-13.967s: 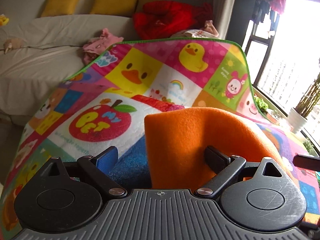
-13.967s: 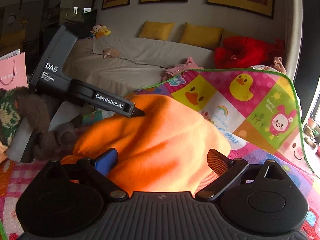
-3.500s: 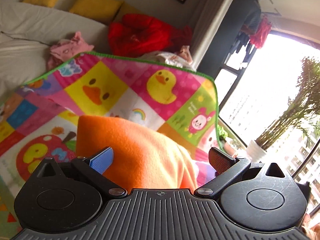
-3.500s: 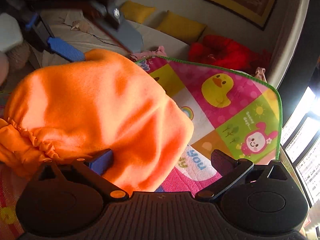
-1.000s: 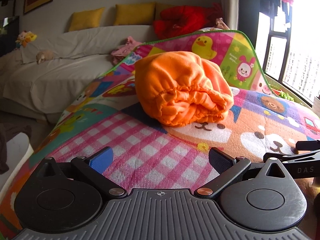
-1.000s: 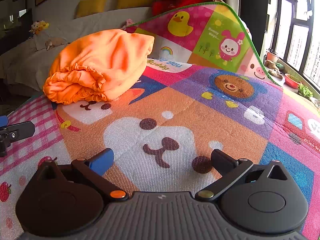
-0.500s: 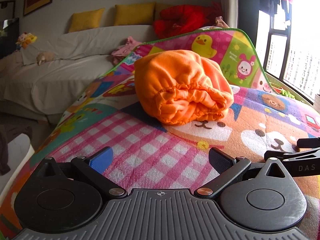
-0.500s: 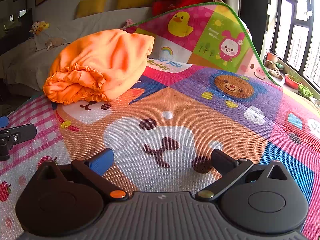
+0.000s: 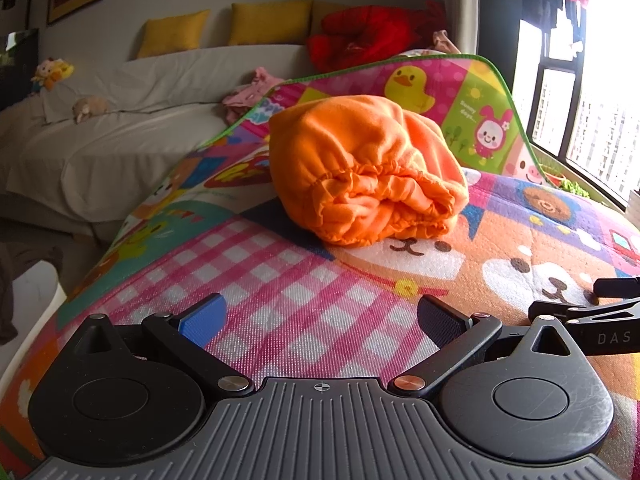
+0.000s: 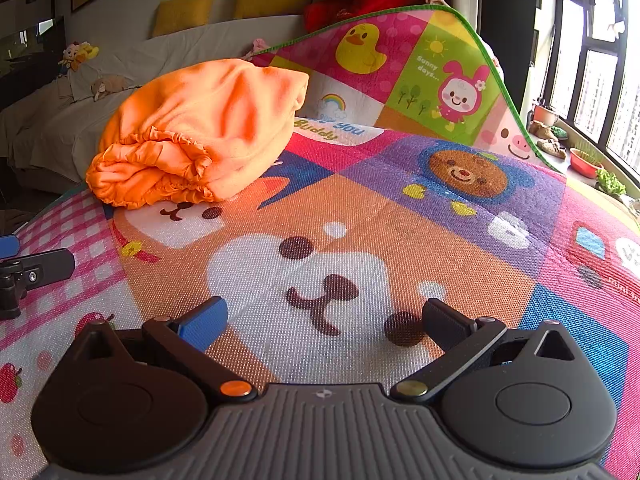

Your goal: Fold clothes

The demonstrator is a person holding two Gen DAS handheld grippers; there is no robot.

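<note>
Soft orange fleece garment (image 9: 362, 172) sits bundled on the woven play mat (image 9: 304, 304) — gathered elastic hem facing out, inner folds hidden. Left gripper (image 9: 320, 316) and right gripper (image 10: 324, 320), both short of it, jaws wide and empty.

Daylight floods in from the windows (image 9: 592, 80) at the right of both frames, blown out to white glare in the left wrist view. The upper left stays dim and shadowed. Fisheye distortion bends the edges; the centre is sharp, with no motion blur.

The folded orange garment (image 9: 362, 172), earlier held up by both grippers, now lies released on the play mat (image 9: 280, 288).
</note>
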